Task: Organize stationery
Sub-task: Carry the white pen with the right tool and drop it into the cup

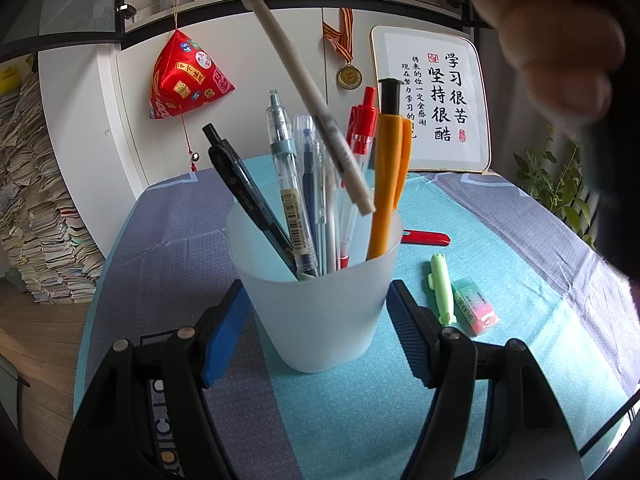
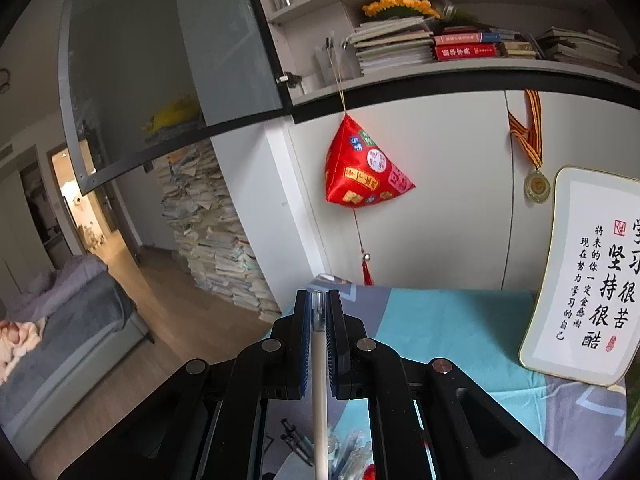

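Observation:
A frosted translucent cup (image 1: 316, 300) stands on the table and holds several pens, among them a black one, a blue one, a red one and an orange one (image 1: 386, 184). My left gripper (image 1: 316, 312) is closed around the cup, one blue pad on each side. My right gripper (image 2: 319, 312) is shut on a white pen (image 2: 320, 392) and holds it tilted above the cup. In the left wrist view the white pen (image 1: 308, 100) slants down, with its lower end just over the cup's rim.
A green whale-shaped item (image 1: 442, 290), a pastel eraser (image 1: 476, 306) and a red pen (image 1: 426, 238) lie on the blue-grey tablecloth (image 1: 520, 248) right of the cup. A framed calligraphy board (image 1: 434, 100) leans on the cabinet behind. Paper stacks stand at left.

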Tool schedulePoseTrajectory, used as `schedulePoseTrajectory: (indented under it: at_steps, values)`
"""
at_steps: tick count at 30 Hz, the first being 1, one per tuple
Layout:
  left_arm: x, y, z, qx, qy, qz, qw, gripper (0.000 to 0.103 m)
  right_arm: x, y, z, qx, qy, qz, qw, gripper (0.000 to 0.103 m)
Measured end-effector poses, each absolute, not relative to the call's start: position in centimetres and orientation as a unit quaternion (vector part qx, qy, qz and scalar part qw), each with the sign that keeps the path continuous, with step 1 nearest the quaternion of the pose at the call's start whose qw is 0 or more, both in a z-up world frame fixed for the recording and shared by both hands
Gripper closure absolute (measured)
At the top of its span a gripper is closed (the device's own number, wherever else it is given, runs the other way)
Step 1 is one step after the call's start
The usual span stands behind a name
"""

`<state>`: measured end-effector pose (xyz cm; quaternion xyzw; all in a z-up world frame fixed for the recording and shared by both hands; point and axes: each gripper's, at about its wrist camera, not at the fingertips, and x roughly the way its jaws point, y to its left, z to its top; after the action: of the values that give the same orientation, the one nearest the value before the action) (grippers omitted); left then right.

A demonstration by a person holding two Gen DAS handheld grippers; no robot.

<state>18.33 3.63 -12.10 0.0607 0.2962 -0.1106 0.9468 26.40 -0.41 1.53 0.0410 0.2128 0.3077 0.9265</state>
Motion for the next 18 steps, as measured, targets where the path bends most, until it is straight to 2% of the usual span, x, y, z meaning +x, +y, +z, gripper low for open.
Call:
schedulePoseTrajectory:
  at_steps: [18]
  values:
    - [18.3,3.6,-12.1,0.061,0.297,-0.111,0.947,0.034,22.8,-4.5,0.7,0.037,0.200,0.313,0.928,0.097]
